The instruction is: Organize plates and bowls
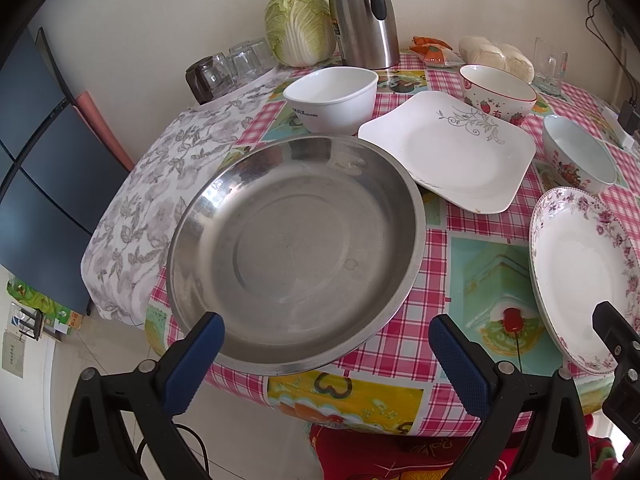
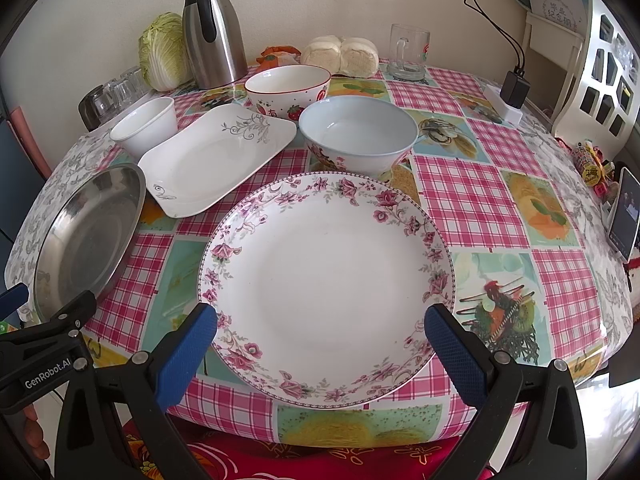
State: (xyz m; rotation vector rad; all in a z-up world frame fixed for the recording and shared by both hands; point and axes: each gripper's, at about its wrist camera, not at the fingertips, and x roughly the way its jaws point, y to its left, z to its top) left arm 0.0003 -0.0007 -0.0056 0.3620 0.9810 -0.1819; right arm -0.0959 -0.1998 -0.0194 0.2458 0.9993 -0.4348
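Observation:
A round steel dish [image 1: 294,250] lies at the table's near left, and my left gripper [image 1: 326,340] stands open just before its near rim. A floral round plate [image 2: 326,284] lies at the near right, with my right gripper [image 2: 320,330] open over its near edge. Behind them sit a square white plate [image 1: 450,156], a plain white bowl [image 1: 332,100], a strawberry bowl [image 1: 498,94] and a light blue bowl [image 2: 358,134]. The steel dish [image 2: 90,232] and the square plate [image 2: 218,160] also show in the right wrist view.
A steel thermos jug [image 1: 362,14], a cabbage [image 1: 300,26], upturned glasses [image 1: 232,66], buns [image 2: 340,56] and a glass mug [image 2: 408,54] line the table's back. A charger and cable [image 2: 514,88] and a phone [image 2: 624,214] sit at the right edge.

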